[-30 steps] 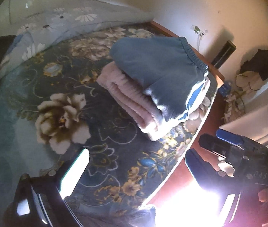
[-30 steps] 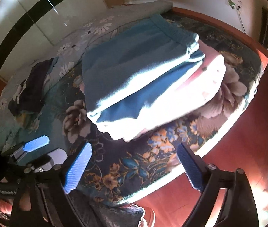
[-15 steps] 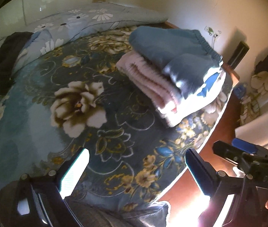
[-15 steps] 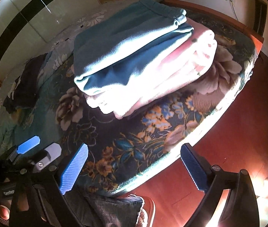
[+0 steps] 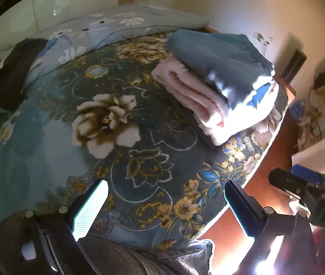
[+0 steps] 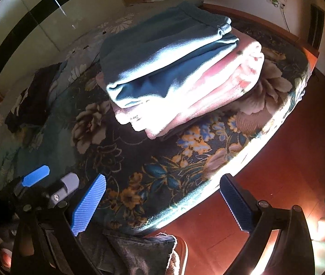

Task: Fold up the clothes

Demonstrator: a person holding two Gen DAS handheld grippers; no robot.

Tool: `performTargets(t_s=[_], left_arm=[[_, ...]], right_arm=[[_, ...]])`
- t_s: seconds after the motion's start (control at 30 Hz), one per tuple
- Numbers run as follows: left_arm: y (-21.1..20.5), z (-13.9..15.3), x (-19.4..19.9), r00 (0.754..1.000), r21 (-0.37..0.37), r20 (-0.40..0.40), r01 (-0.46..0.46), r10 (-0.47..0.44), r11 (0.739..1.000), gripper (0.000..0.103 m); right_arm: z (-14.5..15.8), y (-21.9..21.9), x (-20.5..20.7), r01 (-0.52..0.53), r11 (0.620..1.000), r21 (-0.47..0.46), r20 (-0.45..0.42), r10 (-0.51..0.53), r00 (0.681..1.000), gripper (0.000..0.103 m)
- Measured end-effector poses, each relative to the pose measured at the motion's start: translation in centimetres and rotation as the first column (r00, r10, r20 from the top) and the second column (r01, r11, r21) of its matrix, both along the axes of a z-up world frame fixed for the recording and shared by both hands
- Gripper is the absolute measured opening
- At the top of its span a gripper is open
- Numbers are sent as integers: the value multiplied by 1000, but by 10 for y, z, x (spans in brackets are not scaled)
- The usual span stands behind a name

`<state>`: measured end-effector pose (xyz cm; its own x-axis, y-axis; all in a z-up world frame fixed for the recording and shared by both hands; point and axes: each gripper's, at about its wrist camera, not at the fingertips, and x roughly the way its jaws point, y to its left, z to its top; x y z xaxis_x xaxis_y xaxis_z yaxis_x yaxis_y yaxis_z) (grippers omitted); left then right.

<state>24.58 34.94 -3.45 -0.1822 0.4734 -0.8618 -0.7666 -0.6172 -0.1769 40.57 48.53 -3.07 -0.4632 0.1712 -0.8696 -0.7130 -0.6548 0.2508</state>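
We see a blue garment (image 6: pixel 162 55) folded on top of a folded pink one (image 6: pixel 212 87), stacked on the bed (image 5: pixel 121 160) near its edge. Both the left gripper (image 5: pixel 164 206) and right gripper (image 6: pixel 162 201) hang empty, jaws spread. A dark garment (image 5: pixel 13 73) (unfolded, we think) seems left.

Sun glare is washing out the near end of your pink folded garment (image 5: pixel 210 100), so its layers are merging into white there. The teal folded garment (image 6: pixel 162 55) is covering most of the pink one's top. The dark clothing (image 5: pixel 8 73) at the far left is sitting in shadow, too dim to identify. Your left gripper (image 5: pixel 164 208) and right gripper (image 6: pixel 162 204) are being cut off by the bottom edges.
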Motion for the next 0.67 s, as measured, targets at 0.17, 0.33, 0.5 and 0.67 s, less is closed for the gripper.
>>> performTargets(t_s=[0.17, 0.33, 0.5, 0.67], left_arm=[[-10, 4, -5, 999, 43, 24, -29, 28, 999, 103], [-17, 7, -6, 999, 66, 32, -39, 37, 997, 103], [-23, 9, -9, 998, 88, 45, -53, 50, 995, 103], [-28, 12, -9, 997, 110, 43, -64, 60, 992, 103]], right_arm=[[1, -8, -1, 8, 1000, 22, 19, -8, 1000, 100], [2, -19, -4, 6, 999, 32, 37, -7, 999, 100], [5, -23, -5, 17, 999, 34, 42, -18, 999, 100], [10, -26, -8, 18, 999, 49, 49, -20, 999, 100]])
